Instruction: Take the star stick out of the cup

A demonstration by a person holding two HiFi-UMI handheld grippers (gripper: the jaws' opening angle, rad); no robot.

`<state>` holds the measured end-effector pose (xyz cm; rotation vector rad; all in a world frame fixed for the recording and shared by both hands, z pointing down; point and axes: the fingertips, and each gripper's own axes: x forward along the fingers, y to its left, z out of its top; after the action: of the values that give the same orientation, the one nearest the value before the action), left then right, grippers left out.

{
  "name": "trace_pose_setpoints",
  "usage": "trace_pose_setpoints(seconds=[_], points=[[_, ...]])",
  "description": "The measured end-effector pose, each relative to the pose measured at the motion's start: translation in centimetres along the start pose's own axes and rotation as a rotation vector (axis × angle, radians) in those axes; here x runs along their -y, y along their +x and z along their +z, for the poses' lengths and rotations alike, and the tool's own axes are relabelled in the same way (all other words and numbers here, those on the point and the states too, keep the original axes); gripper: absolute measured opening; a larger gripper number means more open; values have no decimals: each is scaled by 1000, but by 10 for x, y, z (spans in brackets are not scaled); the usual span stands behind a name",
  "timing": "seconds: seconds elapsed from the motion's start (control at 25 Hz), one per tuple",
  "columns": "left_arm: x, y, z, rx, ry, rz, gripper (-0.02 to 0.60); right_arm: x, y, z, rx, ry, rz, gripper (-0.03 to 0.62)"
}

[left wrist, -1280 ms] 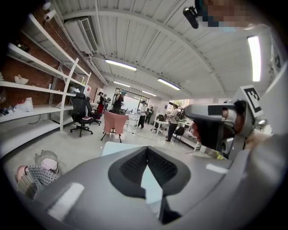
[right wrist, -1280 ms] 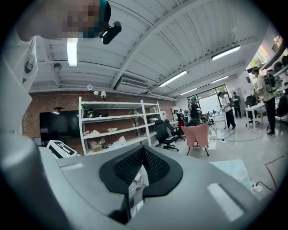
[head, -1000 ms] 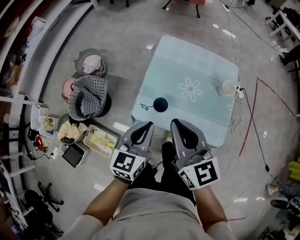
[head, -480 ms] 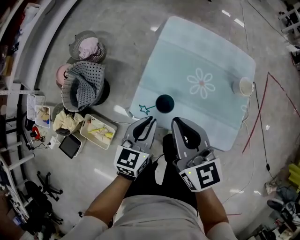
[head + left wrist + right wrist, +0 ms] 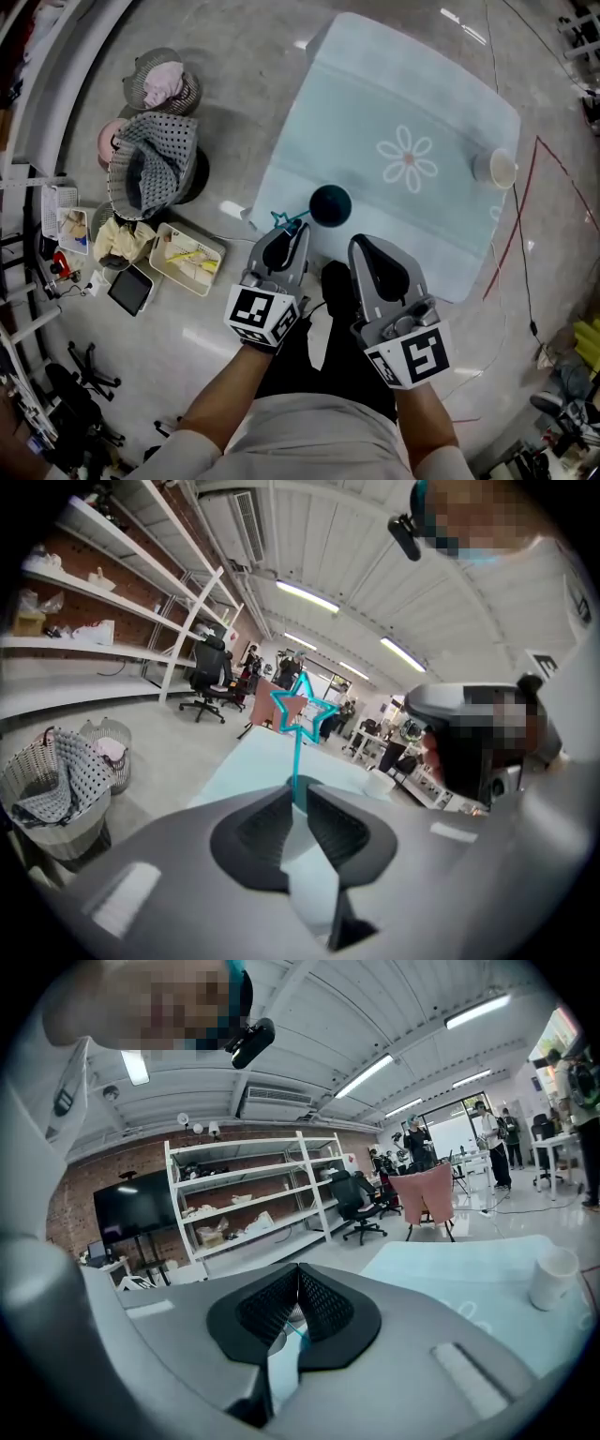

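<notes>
A dark teal cup (image 5: 330,203) stands near the front edge of the table with the pale blue cloth (image 5: 403,103). A teal star stick (image 5: 280,221) leans out of the cup to the left. In the left gripper view the star (image 5: 298,712) rises just beyond the jaws and its stick lines up with the narrow gap between them. My left gripper (image 5: 298,231) hovers close to the star, jaws slightly apart, holding nothing. My right gripper (image 5: 362,244) hangs over the table's front edge, right of the cup, jaws shut and empty (image 5: 298,1267).
A white cup (image 5: 494,167) stands at the table's right edge, also in the right gripper view (image 5: 551,1279). On the floor to the left are laundry baskets (image 5: 155,178), a tray of items (image 5: 187,260) and a tablet (image 5: 129,289). A red cable (image 5: 525,225) lies right of the table.
The view and both grippers have come closer to the table. The left gripper's tip now sits next to the star; a second ago it was well short of it.
</notes>
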<state>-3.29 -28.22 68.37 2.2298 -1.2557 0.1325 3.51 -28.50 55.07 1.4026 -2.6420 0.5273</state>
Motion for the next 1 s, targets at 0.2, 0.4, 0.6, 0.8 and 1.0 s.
trace_pose_setpoints(seconds=[0.2,0.4,0.6,0.8,1.0], points=[[-6,11,2,35,-26,22,6,7,5,-6,-7,9,1,14],[-7,18,3,46,-19,24,6,9,7,-10,-21,12,7,15],[-12,22,5,57,-18,41,6,13,8,-13,-30,13,5,14],[-12,21,6,63,-3,48,6,17,6,-12,-26,13,1,15],[-7,20,16,72,13,52,5,19,1,-5,-22,16,-3,14]])
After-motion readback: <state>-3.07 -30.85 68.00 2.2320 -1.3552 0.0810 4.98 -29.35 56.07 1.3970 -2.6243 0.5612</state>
